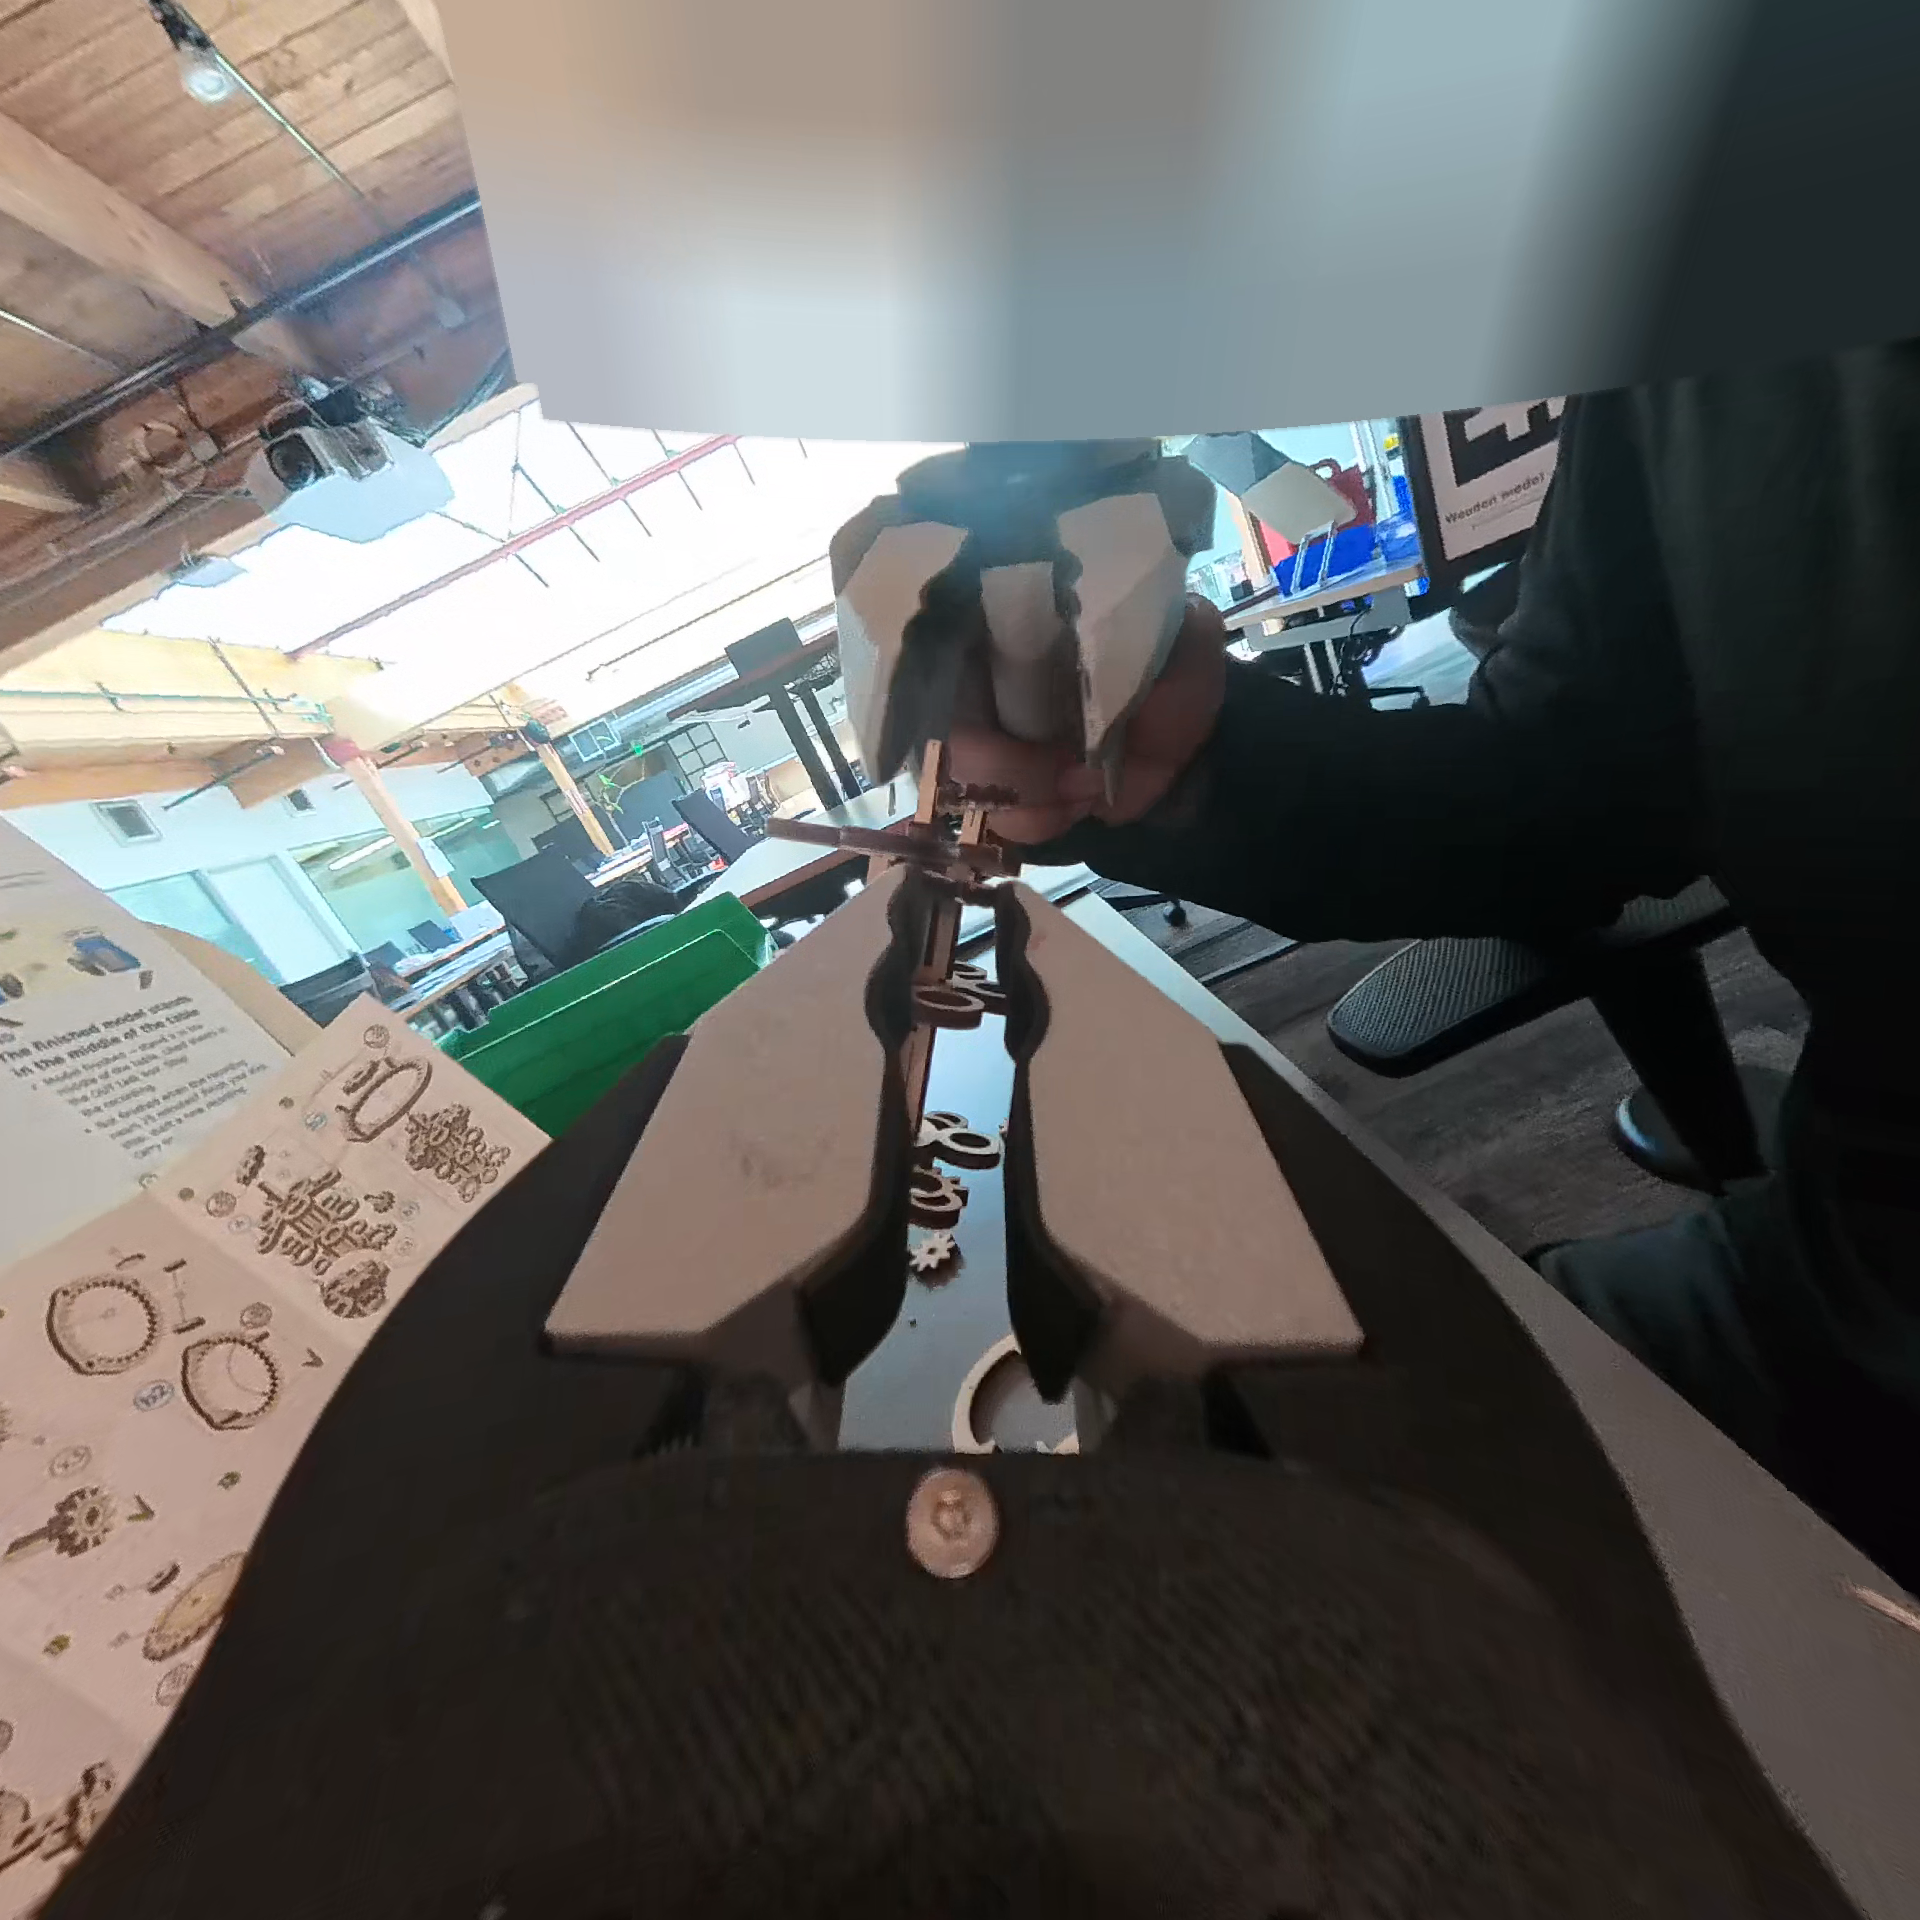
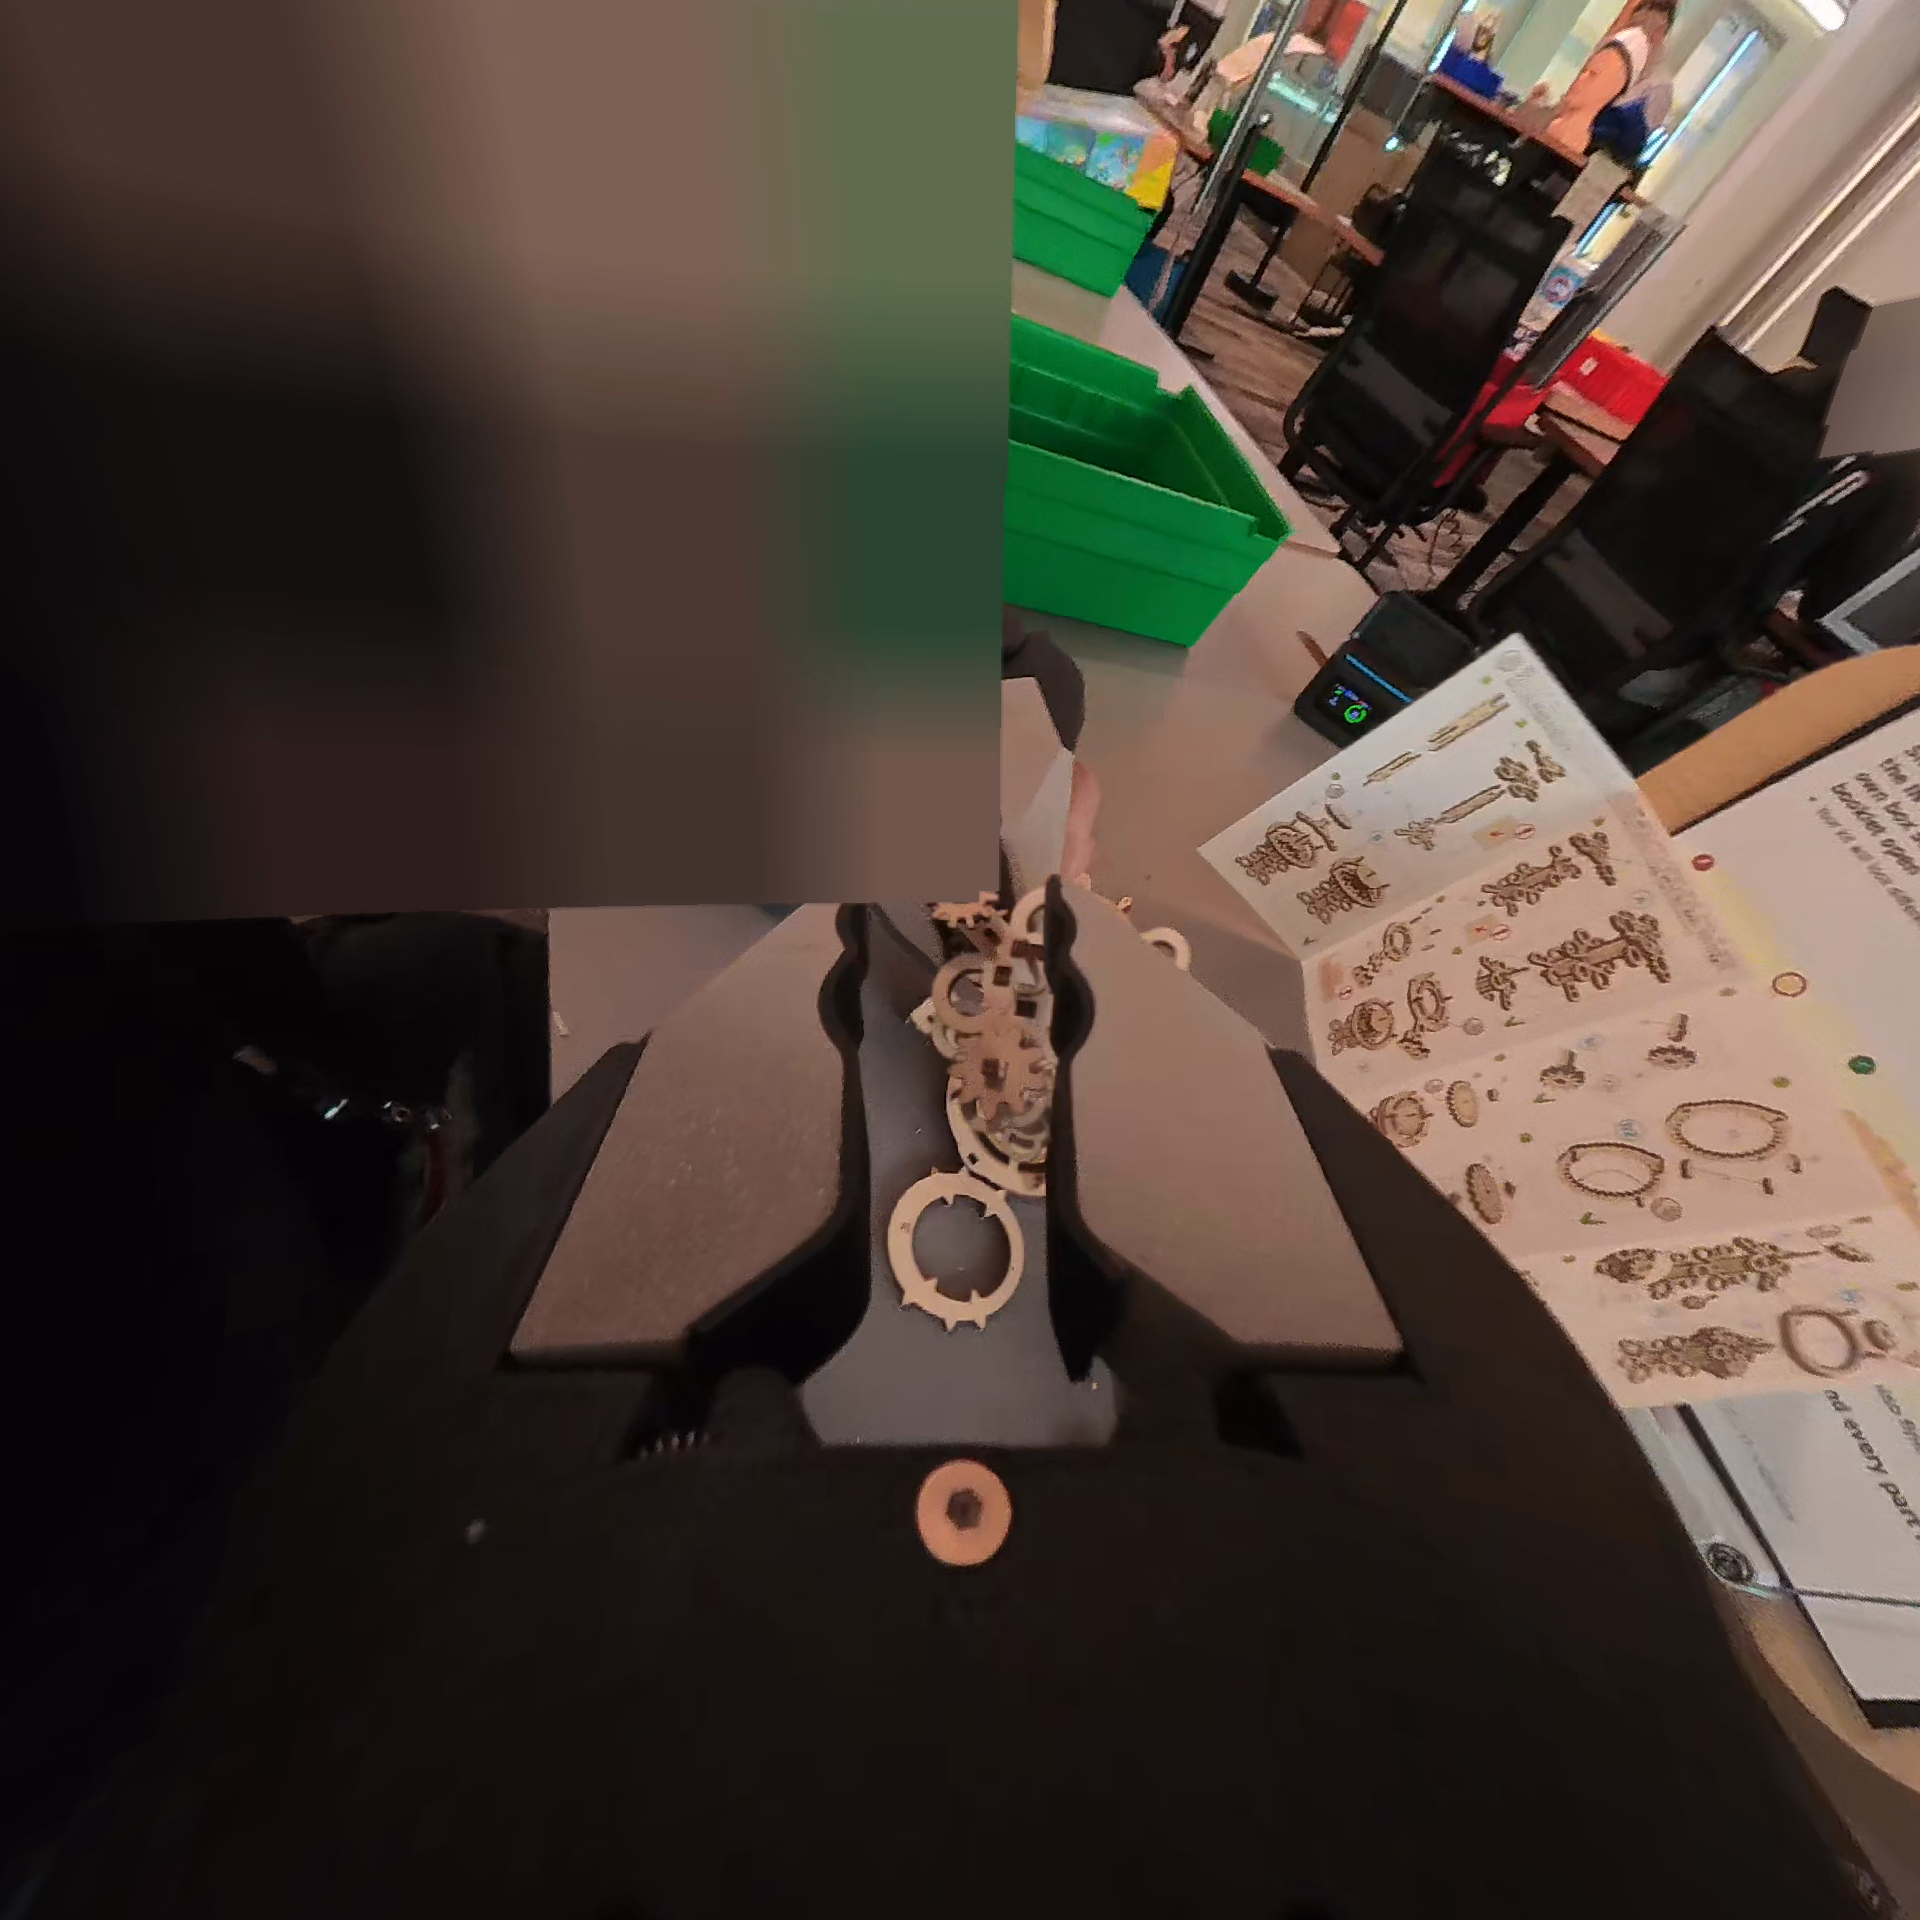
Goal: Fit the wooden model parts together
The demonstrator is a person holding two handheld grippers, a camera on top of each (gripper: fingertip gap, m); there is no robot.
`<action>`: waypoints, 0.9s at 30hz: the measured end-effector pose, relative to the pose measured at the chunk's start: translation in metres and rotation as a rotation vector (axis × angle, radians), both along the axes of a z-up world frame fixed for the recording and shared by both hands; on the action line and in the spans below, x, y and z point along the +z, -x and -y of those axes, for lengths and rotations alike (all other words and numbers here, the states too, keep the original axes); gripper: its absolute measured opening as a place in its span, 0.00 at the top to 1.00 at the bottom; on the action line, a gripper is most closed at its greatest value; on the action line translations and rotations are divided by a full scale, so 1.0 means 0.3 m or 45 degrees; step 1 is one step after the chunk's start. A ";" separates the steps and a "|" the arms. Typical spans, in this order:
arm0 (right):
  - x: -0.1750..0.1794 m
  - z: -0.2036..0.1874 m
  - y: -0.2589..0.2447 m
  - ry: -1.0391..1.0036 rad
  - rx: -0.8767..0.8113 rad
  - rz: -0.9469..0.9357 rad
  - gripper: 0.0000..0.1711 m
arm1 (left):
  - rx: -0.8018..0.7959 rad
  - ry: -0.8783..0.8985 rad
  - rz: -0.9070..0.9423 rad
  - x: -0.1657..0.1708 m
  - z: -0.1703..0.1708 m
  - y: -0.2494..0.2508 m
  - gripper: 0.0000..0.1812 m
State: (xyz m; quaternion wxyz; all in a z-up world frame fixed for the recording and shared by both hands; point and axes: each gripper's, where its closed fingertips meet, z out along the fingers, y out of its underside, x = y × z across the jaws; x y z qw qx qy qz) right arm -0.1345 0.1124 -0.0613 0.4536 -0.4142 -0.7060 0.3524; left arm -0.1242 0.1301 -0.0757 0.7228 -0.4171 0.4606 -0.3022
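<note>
The wooden model (image 1: 928, 940) is a thin plate with small gears and a cross axle. It hangs in the air between the two grippers. My left gripper (image 1: 958, 906) is shut on its near end. My right gripper (image 1: 961, 717), held by a hand, faces it from the far side, with the plate's top reaching between its fingers. In the right wrist view the model's gear stack (image 2: 992, 1060) leans against the right finger of my right gripper (image 2: 954, 925). A gap shows beside the left finger. A loose wooden ring (image 2: 956, 1247) lies on the table below.
An instruction sheet lies on the table, at the left in one view (image 1: 260, 1226) and at the right in the other (image 2: 1538, 1060). Green bins (image 2: 1122, 499) stand farther back. A small black device with a lit screen (image 2: 1371, 686) is near the sheet. Loose parts, a small gear (image 1: 933, 1259) and a ring (image 1: 982, 1392), lie under my left gripper. My two grippers' fingertips are within a few centimetres of each other.
</note>
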 end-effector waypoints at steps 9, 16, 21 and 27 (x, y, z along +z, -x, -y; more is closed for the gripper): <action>-0.012 0.012 0.013 -0.108 -0.018 -0.002 0.85 | 0.001 -0.064 -0.025 0.010 0.023 -0.005 0.95; -0.023 0.012 0.004 -0.177 -0.036 0.032 0.89 | 0.033 -0.087 -0.101 -0.016 0.017 -0.015 0.95; -0.041 -0.001 0.005 -0.225 -0.068 0.068 0.94 | 0.060 -0.090 -0.126 -0.022 0.008 -0.013 0.94; -0.069 -0.023 0.003 -0.275 -0.110 0.133 0.94 | 0.108 -0.067 -0.191 -0.046 -0.011 -0.013 0.94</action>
